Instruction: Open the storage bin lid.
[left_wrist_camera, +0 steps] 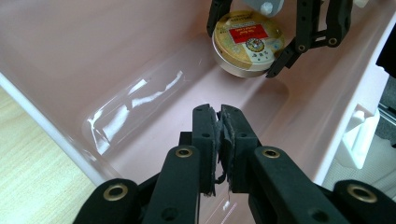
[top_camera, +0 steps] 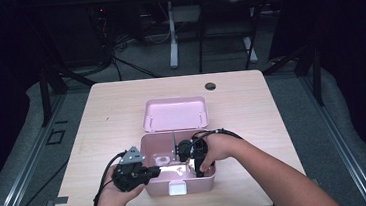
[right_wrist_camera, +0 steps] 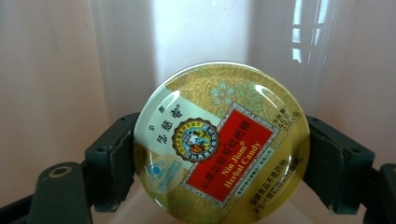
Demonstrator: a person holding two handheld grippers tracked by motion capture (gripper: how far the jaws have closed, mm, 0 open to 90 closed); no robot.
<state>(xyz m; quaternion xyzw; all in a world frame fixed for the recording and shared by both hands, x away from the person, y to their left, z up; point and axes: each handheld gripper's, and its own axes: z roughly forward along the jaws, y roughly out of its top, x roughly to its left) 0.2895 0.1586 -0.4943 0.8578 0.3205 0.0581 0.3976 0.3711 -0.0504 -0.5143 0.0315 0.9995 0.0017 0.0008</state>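
A round gold tin (right_wrist_camera: 222,144) with a red label reading "Nin Jiom Herbal Candy" sits between the jaws of my right gripper (right_wrist_camera: 219,163), which is shut on its rim. The tin (left_wrist_camera: 247,44) hangs low inside an open pink box (top_camera: 180,186); in the left gripper view my right gripper (left_wrist_camera: 245,51) clasps it from above. Over the box's left part my left gripper (left_wrist_camera: 219,112) reaches in, shut, its frayed pads pressed together with nothing between them. In the high view, my left gripper (top_camera: 152,172) and my right gripper (top_camera: 193,157) meet over the box.
The box's pink lid (top_camera: 174,114) lies flat behind it on the light wooden table (top_camera: 107,119). A white latch (top_camera: 177,189) sits on the front wall. A glossy clear patch (left_wrist_camera: 135,105) shines on the box floor. The table has a cable hole (top_camera: 210,86).
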